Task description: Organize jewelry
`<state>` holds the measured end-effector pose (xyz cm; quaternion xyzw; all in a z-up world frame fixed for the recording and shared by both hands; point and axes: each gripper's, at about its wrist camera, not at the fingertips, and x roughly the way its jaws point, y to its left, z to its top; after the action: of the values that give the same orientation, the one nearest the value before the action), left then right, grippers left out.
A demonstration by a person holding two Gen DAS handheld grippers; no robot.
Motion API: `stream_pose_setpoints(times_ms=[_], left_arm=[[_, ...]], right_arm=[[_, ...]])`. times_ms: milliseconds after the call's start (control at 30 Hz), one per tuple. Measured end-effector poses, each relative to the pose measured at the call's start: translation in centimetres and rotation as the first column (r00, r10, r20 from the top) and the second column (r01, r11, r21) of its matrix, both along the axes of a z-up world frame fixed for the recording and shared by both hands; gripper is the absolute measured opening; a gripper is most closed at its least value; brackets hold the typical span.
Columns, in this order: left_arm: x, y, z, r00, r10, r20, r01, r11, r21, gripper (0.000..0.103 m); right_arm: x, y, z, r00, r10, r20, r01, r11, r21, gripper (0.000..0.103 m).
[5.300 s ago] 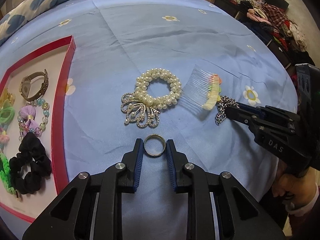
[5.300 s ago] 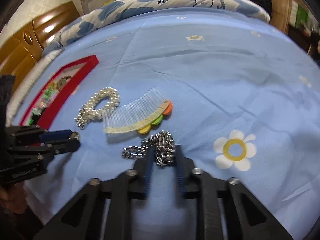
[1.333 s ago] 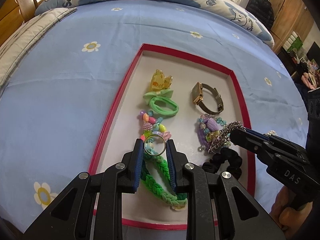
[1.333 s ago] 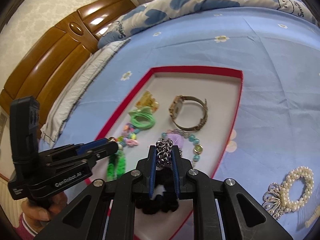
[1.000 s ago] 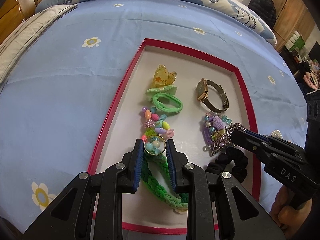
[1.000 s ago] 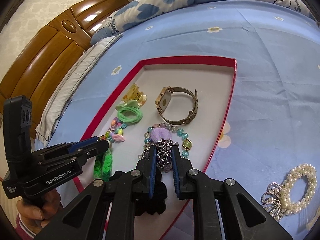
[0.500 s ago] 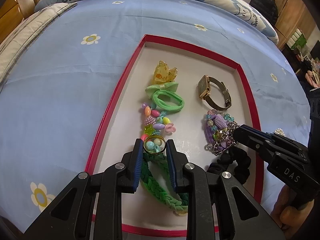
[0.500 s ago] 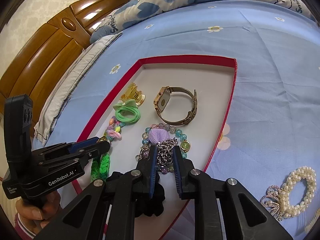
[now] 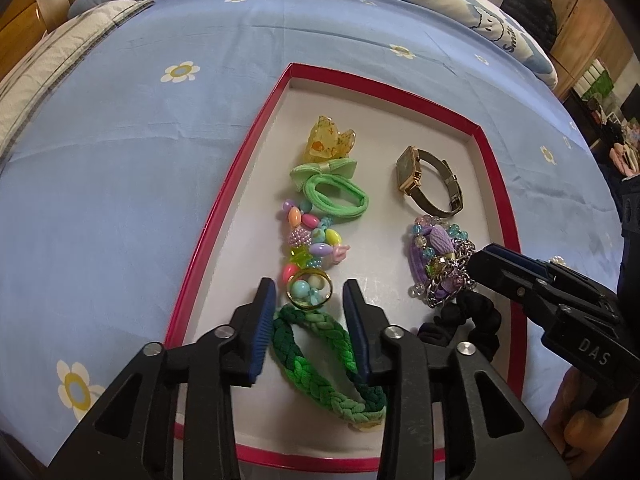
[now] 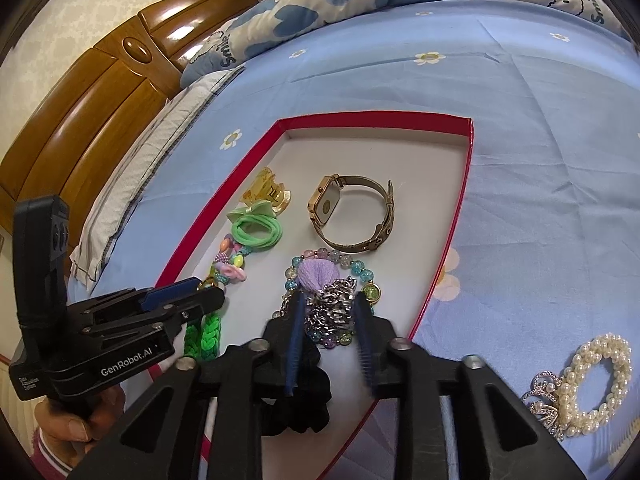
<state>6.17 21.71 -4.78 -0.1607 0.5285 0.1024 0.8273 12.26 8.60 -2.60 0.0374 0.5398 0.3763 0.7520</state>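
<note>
Left gripper [image 9: 309, 295] sits with its jaws spread, blue pads clear on both sides of the gold ring [image 9: 310, 289], which lies loose on the colourful bead bracelet [image 9: 310, 240] inside the red-rimmed tray [image 9: 224, 196]. Just beneath those pads is the green braided band [image 9: 320, 364], its near end partly covered by the gripper body. Right gripper [image 10: 330, 320] is parted as well, the silver chain [image 10: 334, 310] heaped between the pads on top of the purple bead bracelet [image 10: 320, 270]; whether a pad touches the chain is hard to tell. The black scrunchie [image 10: 300, 392] is mostly hidden under that gripper. Further up the tray lie the green hair tie [image 9: 334, 194], the yellow hair claw [image 9: 328, 142] and the gold watch [image 9: 430, 184], all apart from the grippers. Out on the blue flowered bedsheet [image 10: 540, 152], the pearl bracelet [image 10: 596, 384] with its rhinestone ornament rests well outside the tray, and a comb at the lower right edge is cut off by the frame.
</note>
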Motion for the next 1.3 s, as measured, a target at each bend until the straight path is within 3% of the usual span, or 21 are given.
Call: stream_pose_setpoints(times_ms=[300,567,833,1300], left_arm=[[-0.3,-0.2,0.2,1.0,-0.001,0.006,0.001,1.0,-0.015,0.05],[-1.1,0.0,1.2,0.999,0.012,0.032,-0.011,1.0,-0.029,0.059],[-2.4,0.0,2.7,0.997,0.028,0.067,-0.024,0.998,-0.064,0.075],[-5.2,0.2,4.3,0.988,0.087,0.128,-0.068,0.987,-0.146,0.08]], right_arm=[[0.0,-0.5,0.5,1.0,-0.011,0.005,0.011,1.0,0.014,0.039],[-0.1,-0.8,1.1,1.0,-0.021,0.007,0.02,0.999,0.041,0.06],[-0.6,-2.0,2.8,0.999,-0.039,0.009,0.038,0.994,0.101,0.074],[-2.1,-4.2,4.2,0.996,-0.08,-0.029,0.084,0.974,0.209,0.085]])
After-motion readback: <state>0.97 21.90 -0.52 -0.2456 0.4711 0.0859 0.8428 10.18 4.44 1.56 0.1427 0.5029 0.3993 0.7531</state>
